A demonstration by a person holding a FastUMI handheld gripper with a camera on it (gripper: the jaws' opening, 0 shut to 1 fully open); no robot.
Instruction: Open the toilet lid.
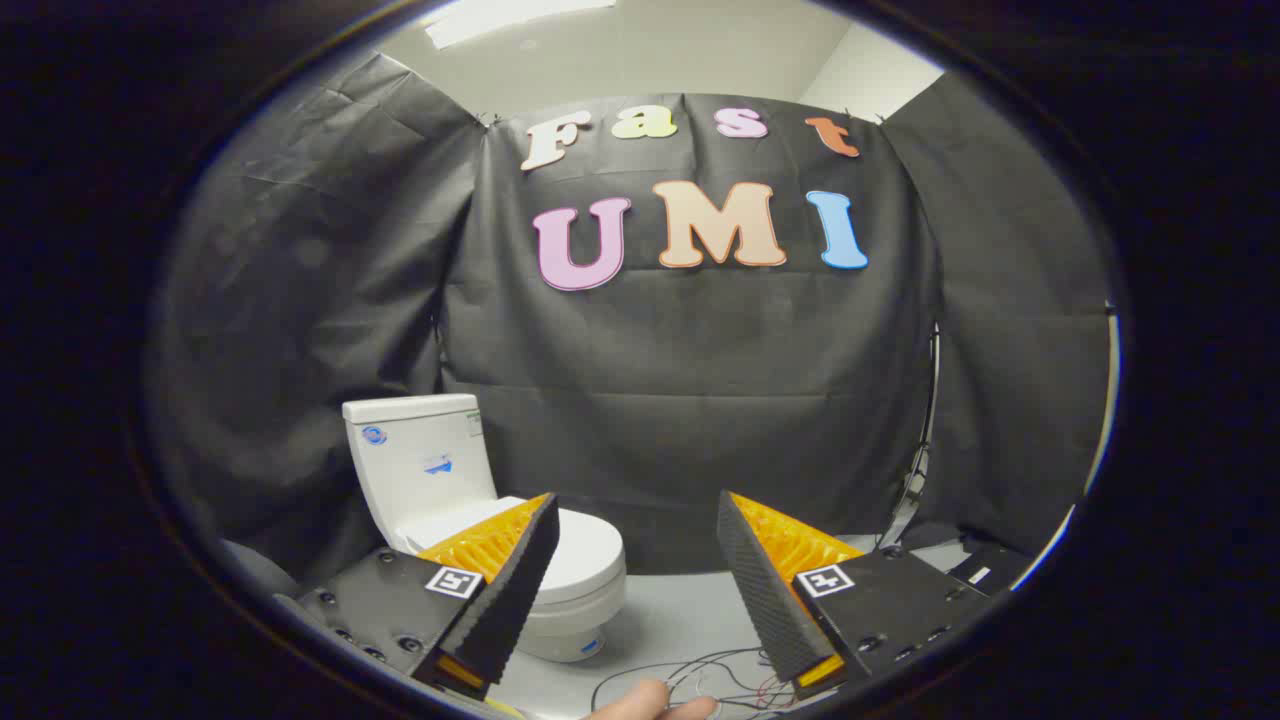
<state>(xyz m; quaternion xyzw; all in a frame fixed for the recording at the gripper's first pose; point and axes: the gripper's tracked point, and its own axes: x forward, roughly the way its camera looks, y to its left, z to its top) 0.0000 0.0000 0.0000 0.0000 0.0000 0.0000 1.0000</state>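
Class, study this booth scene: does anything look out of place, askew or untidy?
Only the thin loose wires stand out, lying tangled on the pale grey floor between the open hand-held gripper fingers. The white ceramic toilet stands upright, its white lid closed and level.

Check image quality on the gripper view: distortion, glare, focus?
Gripper view: strong fisheye bend, the cloth wall bows at the sides; ceiling light blown out; toilet sharp, lid evenly lit, no glare; open gripper slightly soft up close.
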